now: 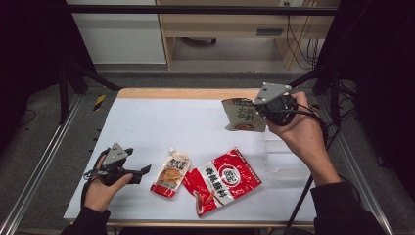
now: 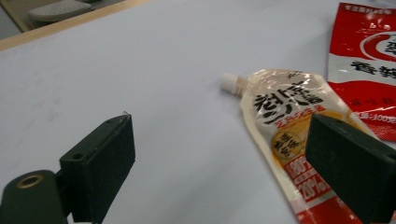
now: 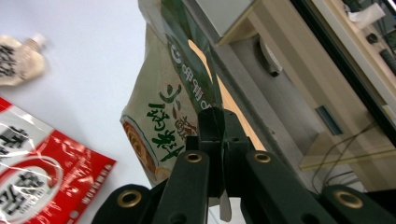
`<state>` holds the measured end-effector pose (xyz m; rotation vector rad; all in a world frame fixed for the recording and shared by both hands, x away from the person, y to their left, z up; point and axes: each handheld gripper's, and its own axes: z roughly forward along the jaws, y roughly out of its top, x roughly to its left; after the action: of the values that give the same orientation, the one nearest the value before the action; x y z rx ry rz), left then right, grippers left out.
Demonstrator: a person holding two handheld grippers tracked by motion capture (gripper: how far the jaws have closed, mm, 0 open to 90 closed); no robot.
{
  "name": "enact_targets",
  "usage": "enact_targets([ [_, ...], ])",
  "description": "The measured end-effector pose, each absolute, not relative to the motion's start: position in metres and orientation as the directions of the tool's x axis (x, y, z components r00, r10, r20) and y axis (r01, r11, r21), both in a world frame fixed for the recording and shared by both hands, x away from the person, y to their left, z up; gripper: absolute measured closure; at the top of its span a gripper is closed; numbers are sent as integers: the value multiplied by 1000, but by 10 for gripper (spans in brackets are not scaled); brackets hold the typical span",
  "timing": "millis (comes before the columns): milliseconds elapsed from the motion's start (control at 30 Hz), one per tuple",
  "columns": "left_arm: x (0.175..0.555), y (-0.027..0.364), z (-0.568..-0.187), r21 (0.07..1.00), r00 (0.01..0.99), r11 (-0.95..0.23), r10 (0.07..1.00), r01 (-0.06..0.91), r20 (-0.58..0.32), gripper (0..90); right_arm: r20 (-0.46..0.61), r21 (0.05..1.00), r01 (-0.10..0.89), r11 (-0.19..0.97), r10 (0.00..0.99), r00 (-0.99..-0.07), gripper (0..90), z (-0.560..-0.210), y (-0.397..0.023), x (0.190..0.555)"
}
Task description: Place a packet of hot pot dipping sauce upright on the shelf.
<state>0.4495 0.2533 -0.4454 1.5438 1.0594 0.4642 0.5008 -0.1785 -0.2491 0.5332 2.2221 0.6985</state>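
My left tool (image 1: 145, 170) sits low over the bench (image 1: 147, 122), jaws spread wide, right beside the one spouted pouch (image 1: 171, 174). One red packet (image 1: 226, 180) lies next to it. Farther back, my raised right tool (image 1: 258, 108) is clamped on one green-printed packet (image 1: 241, 115).

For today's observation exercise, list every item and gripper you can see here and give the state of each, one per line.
Beige packet: lifted off the table, pinched at one edge.
Right gripper: shut on the beige packet.
Left gripper: open, nothing between the jaws, near the spout pouch.
Spout pouch: lying flat, cap on.
Red packet: lying flat, crumpled at its near end.
White table: bears both lying packs.
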Motion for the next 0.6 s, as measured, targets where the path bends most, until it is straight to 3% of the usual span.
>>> enact_targets([
  [600, 448, 254, -452, 932, 494, 13, 845, 363, -204, 86, -541, 670, 166, 724, 628, -559, 900, -268, -241, 516],
])
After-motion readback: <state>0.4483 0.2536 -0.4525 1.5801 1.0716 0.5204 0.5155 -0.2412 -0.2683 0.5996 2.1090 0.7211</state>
